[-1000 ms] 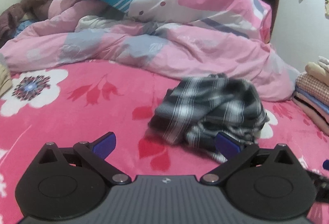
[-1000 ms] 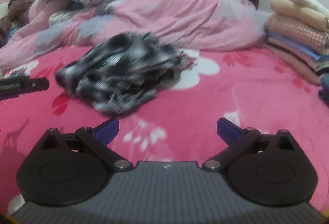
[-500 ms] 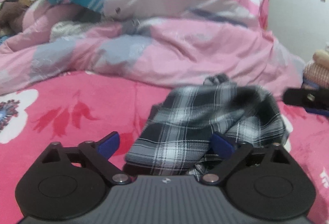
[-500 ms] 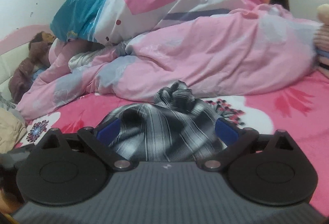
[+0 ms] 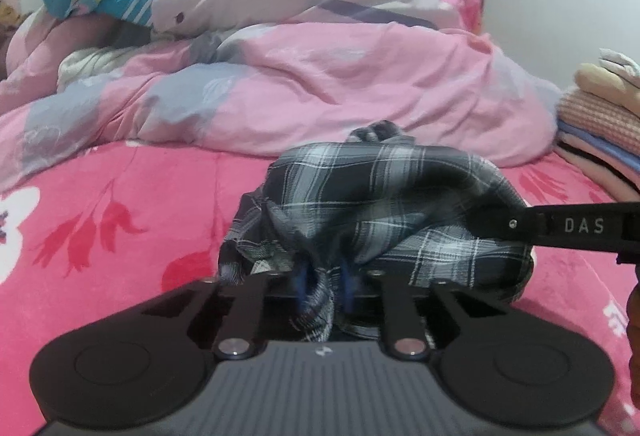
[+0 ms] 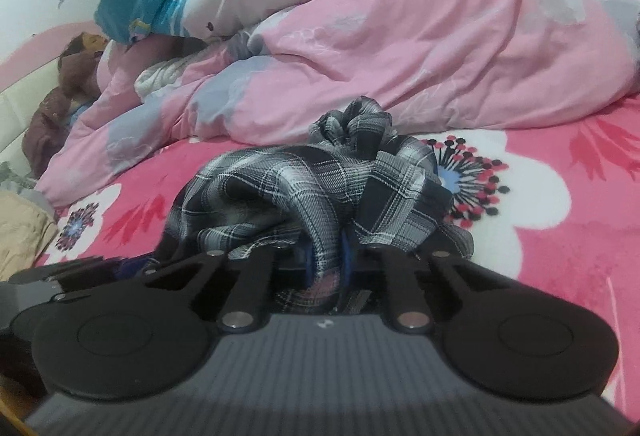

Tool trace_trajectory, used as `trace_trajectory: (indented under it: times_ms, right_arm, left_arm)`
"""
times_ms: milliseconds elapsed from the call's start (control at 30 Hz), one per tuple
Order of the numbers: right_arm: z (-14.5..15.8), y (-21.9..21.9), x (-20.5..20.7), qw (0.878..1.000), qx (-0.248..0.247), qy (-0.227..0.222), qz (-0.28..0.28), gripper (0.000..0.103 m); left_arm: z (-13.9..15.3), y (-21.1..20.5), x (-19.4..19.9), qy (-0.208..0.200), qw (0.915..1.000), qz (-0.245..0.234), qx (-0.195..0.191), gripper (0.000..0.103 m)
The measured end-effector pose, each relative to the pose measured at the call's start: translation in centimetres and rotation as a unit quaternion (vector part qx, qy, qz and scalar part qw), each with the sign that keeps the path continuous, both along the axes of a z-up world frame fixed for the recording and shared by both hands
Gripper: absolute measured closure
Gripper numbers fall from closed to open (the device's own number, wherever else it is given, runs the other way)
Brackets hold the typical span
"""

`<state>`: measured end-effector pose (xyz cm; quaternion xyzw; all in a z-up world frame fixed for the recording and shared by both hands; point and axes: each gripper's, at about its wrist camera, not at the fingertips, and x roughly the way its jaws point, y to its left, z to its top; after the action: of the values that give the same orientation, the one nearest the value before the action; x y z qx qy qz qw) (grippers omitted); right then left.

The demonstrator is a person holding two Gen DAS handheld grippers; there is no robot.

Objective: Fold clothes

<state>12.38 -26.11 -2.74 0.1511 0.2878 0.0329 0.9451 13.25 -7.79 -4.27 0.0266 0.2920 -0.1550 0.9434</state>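
The plaid shirt (image 5: 384,204) is bunched, pinched in both tongs' just-closed jaws.

Soft, even indoor light; fisheye bending with dark corners, slight blur, no glare.

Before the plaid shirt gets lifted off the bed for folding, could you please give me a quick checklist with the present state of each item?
1. Left gripper jaws, just closed, pinch the plaid shirt: ok.
2. Right gripper jaws, just closed, pinch it too: ok.
3. Grips on matching corners or shoulders: cannot tell; shirt is bunched.
4. Shirt spread flat: not ok.
5. Shirt clear of pink duvet: ok.
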Motion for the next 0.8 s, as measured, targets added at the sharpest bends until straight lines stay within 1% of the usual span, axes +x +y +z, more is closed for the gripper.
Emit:
trace_trajectory:
  times_ms: [100, 233, 333, 433, 500, 567, 667, 800]
  right_arm:
    - [0.8, 0.0, -1.9, 1.000, 0.008, -0.008, 0.003, 0.093]
    - [2.3, 0.1, -6.1, 0.999, 0.020, -0.021, 0.015, 0.093]
    - [3.3, 0.4, -9.9, 0.999, 0.019, -0.028, 0.028, 0.093]
    - [3.6, 0.7, -13.7, 0.998, 0.018, -0.030, 0.047, 0.093]
    - [3.4, 0.9, -16.0, 0.998, 0.023, -0.023, 0.056, 0.093]
    - [3.1, 1.0, -18.3, 0.998, 0.031, -0.014, 0.059, 0.093]
    - [2.7, 1.2, -21.6, 0.997, 0.040, -0.005, 0.061, 0.093]
    - [1.7, 1.3, -25.1, 0.997, 0.057, 0.014, 0.052, 0.093]
  left_arm:
    - [0.9, 0.3, -1.9, -0.011, 0.9998, -0.017, -0.002, 0.092]
    - [2.3, 1.3, -5.3, -0.026, 0.9984, -0.049, -0.003, 0.094]
    - [3.0, 2.6, -8.1, -0.020, 0.9970, -0.073, -0.015, 0.094]
    - [3.2, 4.0, -11.1, -0.002, 0.9943, -0.103, -0.027, 0.094]
    - [3.1, 5.0, -12.9, 0.013, 0.9916, -0.123, -0.035, 0.094]
    - [3.0, 5.7, -14.4, 0.023, 0.9890, -0.141, -0.036, 0.094]
    - [2.6, 6.7, -16.5, 0.049, 0.9827, -0.174, -0.041, 0.094]
    - [1.9, 7.7, -18.6, 0.081, 0.9706, -0.223, -0.039, 0.094]
